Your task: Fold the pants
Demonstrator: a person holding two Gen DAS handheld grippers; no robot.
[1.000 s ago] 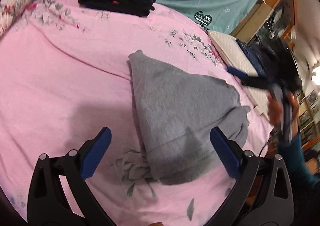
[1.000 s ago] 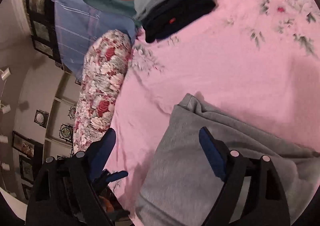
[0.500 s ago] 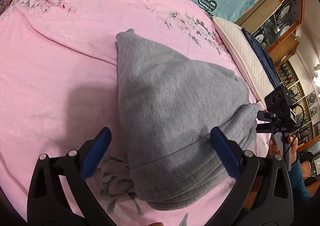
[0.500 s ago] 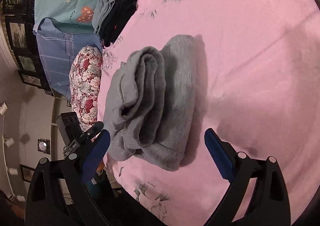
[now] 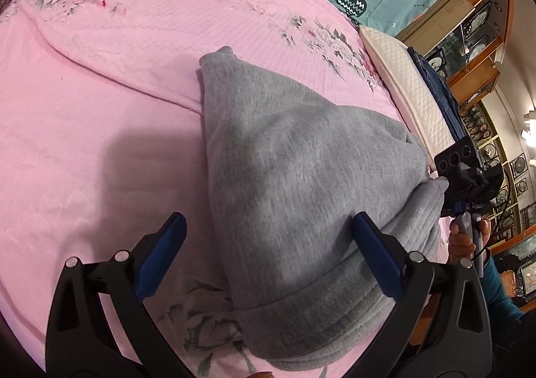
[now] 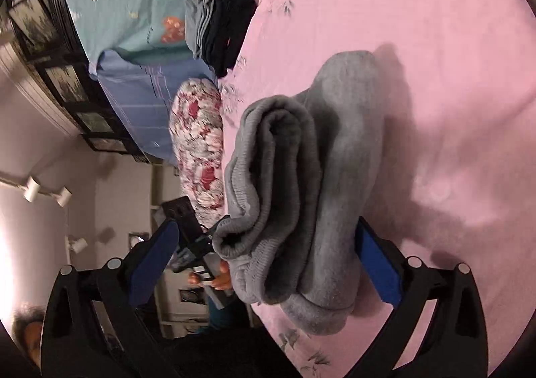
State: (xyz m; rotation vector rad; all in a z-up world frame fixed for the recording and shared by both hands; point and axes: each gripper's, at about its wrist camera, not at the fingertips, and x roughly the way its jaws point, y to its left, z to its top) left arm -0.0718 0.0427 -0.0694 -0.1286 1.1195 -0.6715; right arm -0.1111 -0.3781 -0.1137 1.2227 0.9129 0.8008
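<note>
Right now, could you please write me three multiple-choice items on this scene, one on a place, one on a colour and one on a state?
1. Where do the folded grey pants lie?
A. on the pink bedspread
B. on a wooden floor
C. in a basket

2. What colour are the pads on the left tongs?
A. red
B. blue
C. yellow

3. How do the right tongs stand?
A. shut on the pants
B. shut on a pillow
C. open, with the pants bundle between the jaws

Answers:
1 A: pink floral fabric shows all round the bundle in both views.
2 B: both pads are plainly blue.
3 C: the pads sit wide apart either side of the bundle's near end, not clamped on it.
</note>
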